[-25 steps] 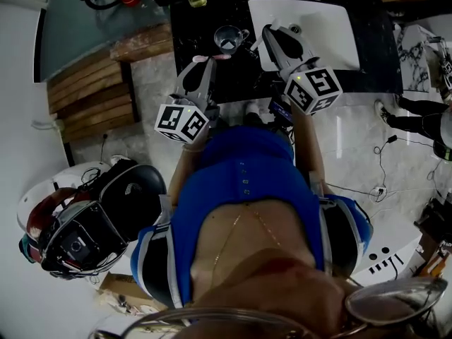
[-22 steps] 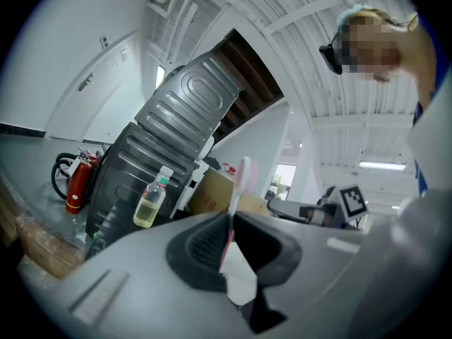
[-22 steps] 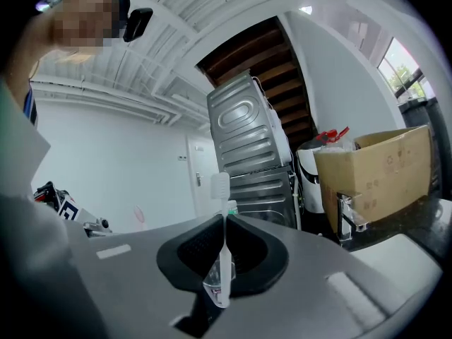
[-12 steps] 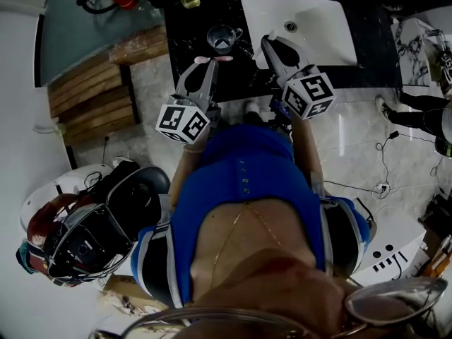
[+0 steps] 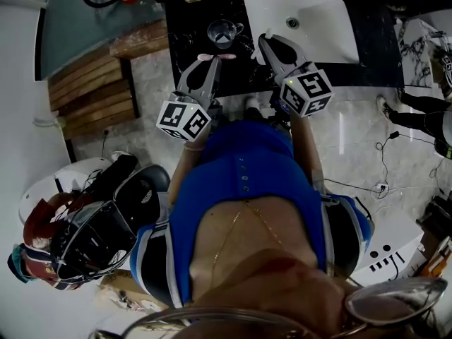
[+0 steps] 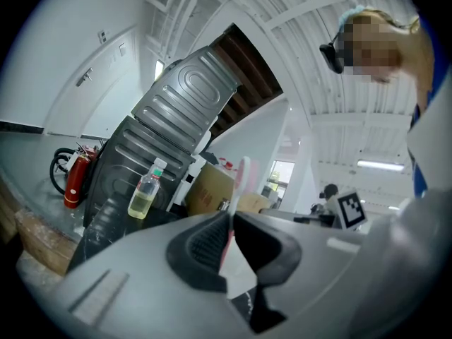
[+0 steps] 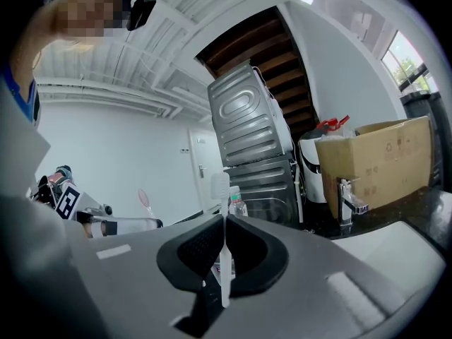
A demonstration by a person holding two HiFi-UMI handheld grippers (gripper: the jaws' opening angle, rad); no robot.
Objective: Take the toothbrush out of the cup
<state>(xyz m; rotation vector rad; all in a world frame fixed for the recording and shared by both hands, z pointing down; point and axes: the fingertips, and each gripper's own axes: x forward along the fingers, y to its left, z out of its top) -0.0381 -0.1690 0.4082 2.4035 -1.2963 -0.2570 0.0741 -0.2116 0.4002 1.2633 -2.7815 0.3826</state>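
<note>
Head view: left tongs (image 5: 207,60) pinch toothbrush (image 5: 227,57) between cup (image 5: 223,33) and counter (image 5: 185,48) edge.

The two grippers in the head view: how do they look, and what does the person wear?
Left gripper and right gripper are grey, tapering to jaws with black ribbed pads. Each carries a white cube with black square markers. The person wears a blue top.

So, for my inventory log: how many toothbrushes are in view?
2. A pink toothbrush is clamped in the left gripper, and a white toothbrush in the right gripper. The cup looks empty, though its inside is hard to read.
</note>
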